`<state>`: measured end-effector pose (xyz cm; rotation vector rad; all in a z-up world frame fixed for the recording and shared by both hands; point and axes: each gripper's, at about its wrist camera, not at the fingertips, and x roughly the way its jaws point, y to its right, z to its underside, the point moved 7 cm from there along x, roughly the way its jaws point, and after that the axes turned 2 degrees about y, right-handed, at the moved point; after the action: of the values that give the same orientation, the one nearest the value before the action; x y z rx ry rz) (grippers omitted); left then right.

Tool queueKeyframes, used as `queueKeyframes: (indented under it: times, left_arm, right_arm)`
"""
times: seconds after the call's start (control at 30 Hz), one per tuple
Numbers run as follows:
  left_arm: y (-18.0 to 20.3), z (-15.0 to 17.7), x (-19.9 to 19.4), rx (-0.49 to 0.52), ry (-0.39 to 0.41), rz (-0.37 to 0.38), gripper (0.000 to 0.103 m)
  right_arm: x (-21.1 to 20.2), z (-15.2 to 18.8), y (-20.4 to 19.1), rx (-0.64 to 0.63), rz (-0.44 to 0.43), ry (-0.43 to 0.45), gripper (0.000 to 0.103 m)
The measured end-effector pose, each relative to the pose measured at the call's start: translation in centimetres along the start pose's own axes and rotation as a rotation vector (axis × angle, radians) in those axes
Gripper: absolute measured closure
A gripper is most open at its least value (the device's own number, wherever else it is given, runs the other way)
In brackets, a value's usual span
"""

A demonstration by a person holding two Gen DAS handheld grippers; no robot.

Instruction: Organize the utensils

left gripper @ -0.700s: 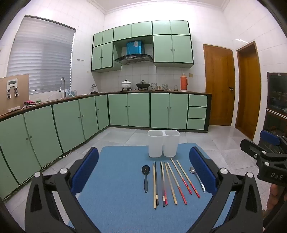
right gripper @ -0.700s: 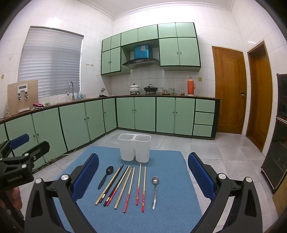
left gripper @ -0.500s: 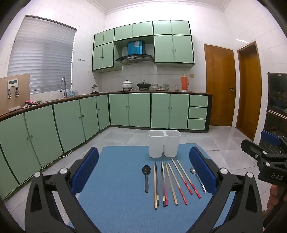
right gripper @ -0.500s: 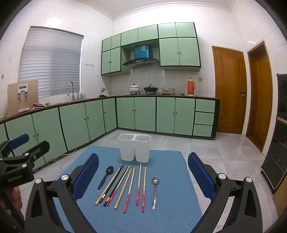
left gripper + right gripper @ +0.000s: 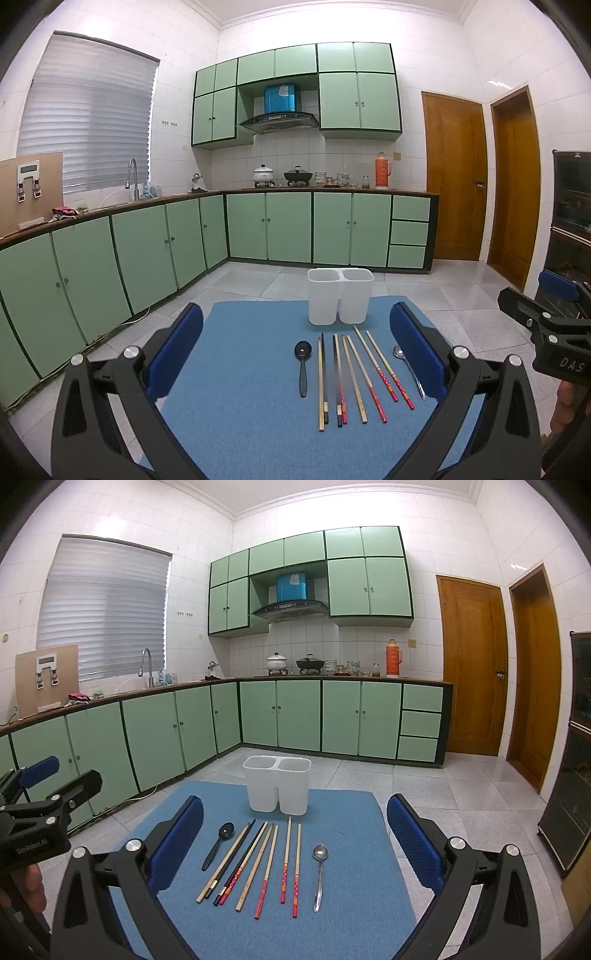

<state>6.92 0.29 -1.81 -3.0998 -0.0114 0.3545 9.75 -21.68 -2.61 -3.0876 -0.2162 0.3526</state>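
The left gripper and the right gripper are both held fully spread above the near edge of a blue mat, with nothing gripped. Ahead of the blue pads, a black spoon, eight chopsticks and a metal spoon are laid in a row. Just beyond them a white two-compartment holder is seen upright, both compartments empty.
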Motion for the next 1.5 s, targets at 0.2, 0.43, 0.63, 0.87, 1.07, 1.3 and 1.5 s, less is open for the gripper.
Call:
queueKeyframes:
  times: [0.2, 0.43, 0.63, 0.87, 1.07, 1.3, 1.5]
  left_arm:
    - [-0.01, -0.1, -0.06, 0.001, 0.002, -0.001, 0.005]
    - [-0.13, -0.18, 0.11, 0.004, 0.002, 0.0, 0.005]
    - [0.03, -0.12, -0.06, 0.003, 0.002, -0.002, 0.005]
    - [0.02, -0.12, -0.06, 0.003, 0.003, -0.003, 0.005]
    - [0.02, -0.12, -0.06, 0.003, 0.004, -0.003, 0.005]
    - [0.06, -0.1, -0.07, 0.004, 0.004, -0.003, 0.005]
    - [0.08, -0.09, -0.07, 0.005, 0.004, -0.003, 0.005]
  right_arm:
    - [-0.01, -0.03, -0.01, 0.0, 0.0, 0.0, 0.006]
    - [0.02, -0.02, -0.01, 0.0, 0.0, 0.0, 0.006]
    - [0.03, -0.01, -0.01, 0.0, 0.0, 0.0, 0.006]
    - [0.03, -0.01, 0.01, 0.001, 0.0, 0.001, 0.006]
    - [0.03, 0.0, 0.04, 0.001, 0.0, 0.001, 0.006]
    - [0.05, 0.01, 0.06, 0.001, 0.001, 0.0, 0.006]
    - [0.02, -0.01, 0.06, 0.001, 0.0, 0.001, 0.006]
